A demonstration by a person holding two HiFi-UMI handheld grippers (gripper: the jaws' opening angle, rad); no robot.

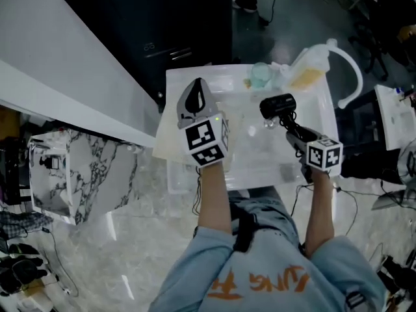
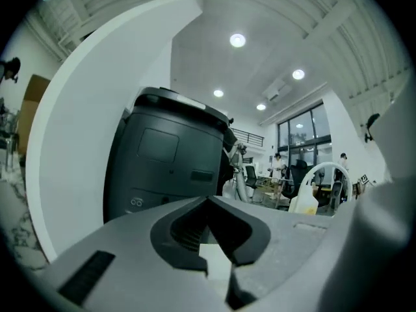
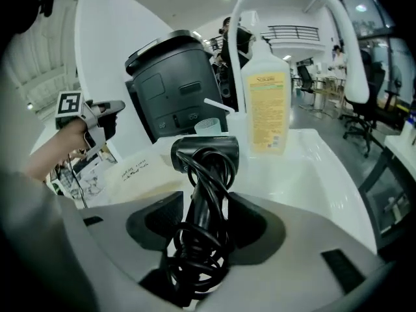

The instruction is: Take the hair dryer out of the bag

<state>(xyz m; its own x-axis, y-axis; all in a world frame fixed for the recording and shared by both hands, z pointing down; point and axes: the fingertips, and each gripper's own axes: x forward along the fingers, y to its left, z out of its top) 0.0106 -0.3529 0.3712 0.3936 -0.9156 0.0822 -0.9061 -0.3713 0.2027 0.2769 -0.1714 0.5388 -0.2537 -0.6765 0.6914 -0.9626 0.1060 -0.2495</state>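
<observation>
My right gripper (image 1: 294, 130) pinches the hair dryer (image 1: 278, 104) by its handle, seemingly out already; left gripper (image 1: 194, 100) pressed together, empty. Next I'd set it on the worktop (image 1: 320, 130).

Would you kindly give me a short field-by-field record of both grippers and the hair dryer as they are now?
Left gripper: shut, nothing between the jaws
Right gripper: shut on the hair dryer, at its cord-wrapped handle
Hair dryer state: black, bare, no bag around it, held above the white table
Behind it: upright bottle of yellow liquid
</observation>
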